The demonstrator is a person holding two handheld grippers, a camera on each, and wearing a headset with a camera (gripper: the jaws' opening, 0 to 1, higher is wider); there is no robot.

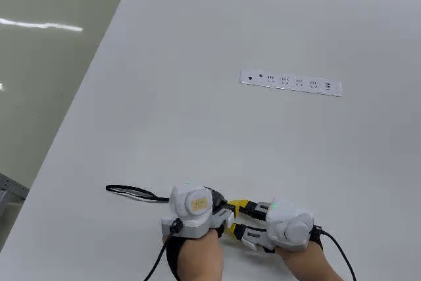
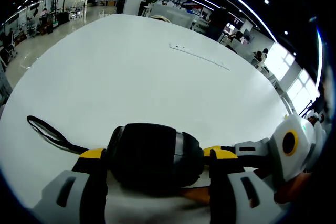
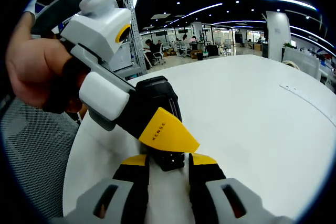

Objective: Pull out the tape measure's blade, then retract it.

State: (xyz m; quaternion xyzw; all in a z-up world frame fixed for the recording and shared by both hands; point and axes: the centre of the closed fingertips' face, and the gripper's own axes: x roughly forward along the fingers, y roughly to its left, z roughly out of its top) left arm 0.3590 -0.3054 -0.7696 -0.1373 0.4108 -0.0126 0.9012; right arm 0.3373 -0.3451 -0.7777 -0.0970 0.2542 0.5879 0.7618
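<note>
The black tape measure [image 1: 220, 201] lies near the table's front edge, and its black wrist strap [image 1: 130, 192] trails off to the left. My left gripper [image 1: 225, 216] is shut across the case [image 2: 152, 153], yellow-tipped jaws on either side. Facing it from the right, my right gripper [image 1: 248, 223] meets the case. In the right gripper view its jaws [image 3: 167, 160] are closed on a small dark end piece at the front of the case [image 3: 157, 98], under the left gripper's yellow pad [image 3: 168, 132]. No length of blade shows between the grippers.
A white power strip [image 1: 290, 83] lies flat further back on the white table [image 1: 197, 97]. The table's left edge drops to a glossy floor [image 1: 46, 64]. Office desks and people stand in the far background.
</note>
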